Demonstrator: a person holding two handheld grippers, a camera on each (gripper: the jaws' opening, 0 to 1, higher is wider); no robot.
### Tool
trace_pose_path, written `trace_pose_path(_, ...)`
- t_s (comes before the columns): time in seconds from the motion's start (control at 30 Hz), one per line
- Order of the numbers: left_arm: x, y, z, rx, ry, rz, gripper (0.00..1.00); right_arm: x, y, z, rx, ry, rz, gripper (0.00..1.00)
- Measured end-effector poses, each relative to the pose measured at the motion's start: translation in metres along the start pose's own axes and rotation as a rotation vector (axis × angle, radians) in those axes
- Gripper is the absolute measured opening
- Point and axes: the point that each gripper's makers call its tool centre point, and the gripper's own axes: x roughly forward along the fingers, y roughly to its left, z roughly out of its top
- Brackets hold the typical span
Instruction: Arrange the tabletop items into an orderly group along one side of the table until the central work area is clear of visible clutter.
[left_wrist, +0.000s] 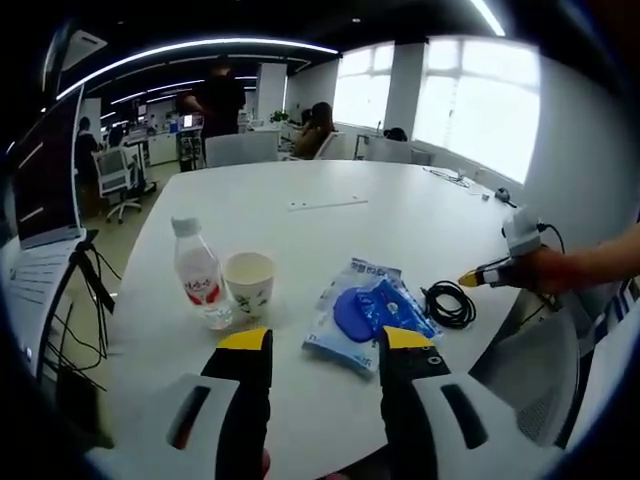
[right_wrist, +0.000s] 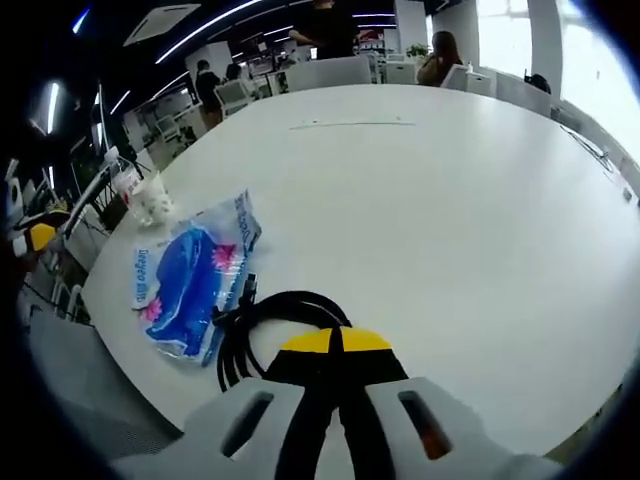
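On the white round table (left_wrist: 330, 230) stand a clear water bottle (left_wrist: 199, 274) with a red label and a paper cup (left_wrist: 249, 282) beside it. To their right lie a blue tissue pack (left_wrist: 365, 312) and a coiled black cable (left_wrist: 450, 303). My left gripper (left_wrist: 328, 345) is open just short of the pack, holding nothing. A hand holds my right gripper (left_wrist: 488, 272) at the cable's right side. In the right gripper view, that gripper (right_wrist: 335, 342) is shut with its yellow tips over the cable (right_wrist: 262, 322); whether a strand is pinched is hidden. The pack (right_wrist: 190, 275) lies left of the coil.
A thin white strip (left_wrist: 328, 203) lies at mid-table, and small items with a cord (left_wrist: 452, 178) sit at the far right edge. A dark screen (left_wrist: 45, 170) on a stand rises off the left edge. Office chairs and people are beyond the table. Bottle and cup (right_wrist: 150, 200) stand at the table rim.
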Motion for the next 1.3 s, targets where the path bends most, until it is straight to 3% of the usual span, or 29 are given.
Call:
trace_pose_path(0.27, 0.002, -0.001, -0.004, -0.012, 0.01, 0.007, 0.42, 0.007, 0.038, 0.011, -0.066, -0.009, 0.084, 0.0)
trace_pose_path(0.6, 0.004, 0.0, -0.001, -0.011, 0.009, 0.015, 0.42, 0.02, 0.078, 0.016, -0.072, 0.001, 0.167, 0.0)
trace_pose_path(0.77, 0.004, 0.003, 0.002, -0.015, 0.003, 0.021, 0.42, 0.027, 0.1, 0.018, -0.089, 0.007, 0.215, 0.05)
trace_pose_path(1.3, 0.002, 0.008, 0.005, -0.013, 0.0, 0.029, 0.42, 0.045, 0.129, 0.018, -0.043, 0.037, 0.27, 0.19)
